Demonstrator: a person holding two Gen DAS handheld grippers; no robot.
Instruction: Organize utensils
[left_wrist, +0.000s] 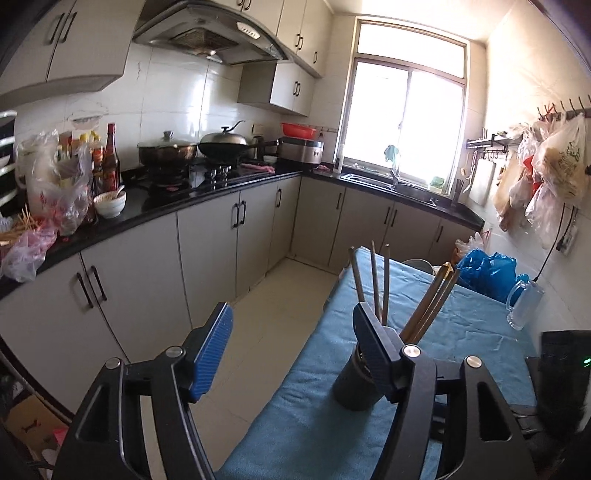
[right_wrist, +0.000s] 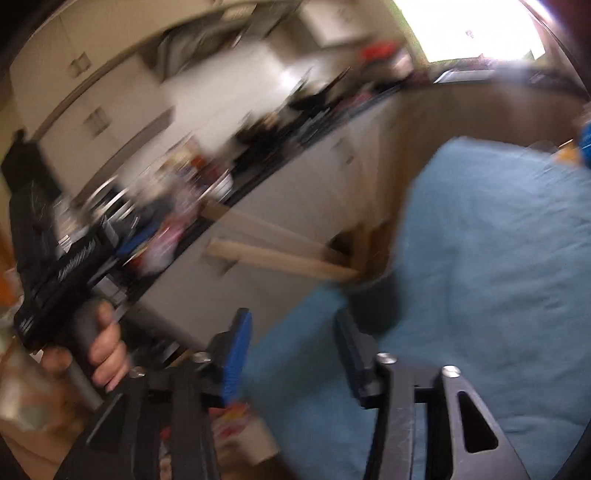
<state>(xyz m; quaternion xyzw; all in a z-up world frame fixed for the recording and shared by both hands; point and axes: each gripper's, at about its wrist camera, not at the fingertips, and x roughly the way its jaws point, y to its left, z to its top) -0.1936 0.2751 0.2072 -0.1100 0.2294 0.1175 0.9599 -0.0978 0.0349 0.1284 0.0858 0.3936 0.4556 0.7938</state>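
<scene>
A dark round utensil holder (left_wrist: 351, 384) stands on the blue-cloth table (left_wrist: 461, 332), with several chopsticks (left_wrist: 380, 284) sticking up out of it. My left gripper (left_wrist: 291, 332) is open and empty, with its right finger in front of the holder. The right wrist view is badly blurred. My right gripper (right_wrist: 291, 332) is open and empty above the table's left edge (right_wrist: 480, 258). The dark holder (right_wrist: 373, 306) with pale chopsticks (right_wrist: 273, 254) shows just beyond its right finger. A hand holding the left gripper's handle (right_wrist: 85, 332) is at the left.
A black kitchen counter (left_wrist: 207, 199) runs along the left and back with pots, bottles, bags and a bowl. A sink (left_wrist: 373, 181) sits under the window. Blue bags (left_wrist: 487, 269) and a clear jug (left_wrist: 524, 302) stand at the table's far end. Bags hang on the right wall.
</scene>
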